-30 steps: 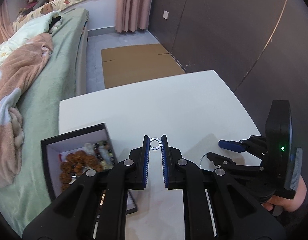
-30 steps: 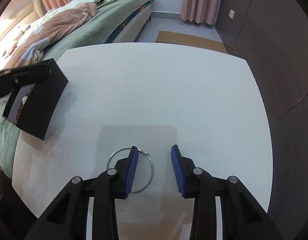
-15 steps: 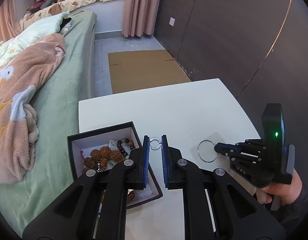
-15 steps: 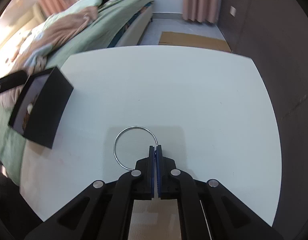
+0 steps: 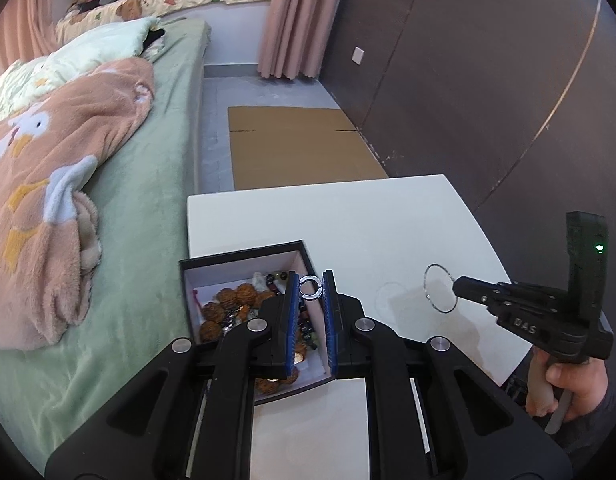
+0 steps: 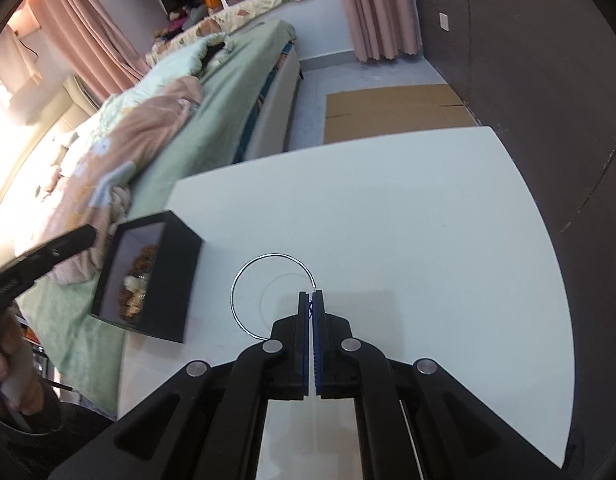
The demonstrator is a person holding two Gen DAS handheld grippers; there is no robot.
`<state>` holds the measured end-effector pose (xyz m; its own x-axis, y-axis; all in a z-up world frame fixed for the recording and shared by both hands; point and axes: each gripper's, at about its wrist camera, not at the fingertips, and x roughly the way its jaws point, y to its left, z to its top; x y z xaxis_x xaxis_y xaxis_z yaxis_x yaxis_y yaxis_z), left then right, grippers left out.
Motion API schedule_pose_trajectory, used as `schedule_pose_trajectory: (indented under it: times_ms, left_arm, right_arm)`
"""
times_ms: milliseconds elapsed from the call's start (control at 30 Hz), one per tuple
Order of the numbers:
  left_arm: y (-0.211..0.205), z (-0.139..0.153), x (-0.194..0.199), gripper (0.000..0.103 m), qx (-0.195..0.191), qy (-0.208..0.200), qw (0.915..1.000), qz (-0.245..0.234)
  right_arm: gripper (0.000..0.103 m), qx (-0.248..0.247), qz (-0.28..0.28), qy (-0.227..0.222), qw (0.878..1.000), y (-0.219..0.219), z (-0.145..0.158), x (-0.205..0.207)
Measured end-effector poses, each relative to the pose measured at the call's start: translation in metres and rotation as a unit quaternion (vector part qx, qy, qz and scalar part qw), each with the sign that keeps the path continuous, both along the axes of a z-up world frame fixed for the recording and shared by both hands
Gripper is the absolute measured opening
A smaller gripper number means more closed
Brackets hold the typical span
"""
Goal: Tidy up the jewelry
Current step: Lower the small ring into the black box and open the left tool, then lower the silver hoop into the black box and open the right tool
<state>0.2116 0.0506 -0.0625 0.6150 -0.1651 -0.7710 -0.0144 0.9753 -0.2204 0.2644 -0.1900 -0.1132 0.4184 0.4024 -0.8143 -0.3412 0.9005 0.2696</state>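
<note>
My left gripper [image 5: 311, 286] is shut on a small silver ring [image 5: 310, 287] and holds it above the right edge of an open black jewelry box [image 5: 244, 258] with a white lining. The box holds brown bead bracelets [image 5: 228, 300] and other dark beads. My right gripper [image 6: 311, 300] is shut on a thin silver hoop bangle [image 6: 244, 276], lifted above the white table [image 6: 408, 220]. In the left wrist view the right gripper [image 5: 458, 286] holds the bangle [image 5: 430, 294] to the right of the box. The box shows in the right wrist view [image 6: 176, 276] at the left.
The box stands at the table's left edge, beside a bed [image 5: 148, 200] with green sheet and peach blanket. Flat cardboard [image 5: 300, 144] lies on the floor beyond the table. A dark wall [image 5: 488, 80] runs along the right.
My right gripper closed on the bangle and lifted it off the table. My left gripper moved left and now holds the ring over the box.
</note>
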Motion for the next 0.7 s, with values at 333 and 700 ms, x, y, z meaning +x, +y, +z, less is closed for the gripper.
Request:
schedule_pose_trajectory:
  times_ms: [333,700]
  left_arm:
    - [0.036,0.002,-0.012,0.058,-0.011,-0.001,0.9989,0.045]
    - [0.069,0.006,-0.026,0.071,-0.004,-0.009,0.9975,0.070]
  right_arm:
    - [0.002,0.062,0.032,-0.018,0.997,0.042,0.026,-0.012]
    - [0.002,0.089,0.072,-0.013,0.993,0.100,0.023,-0.017]
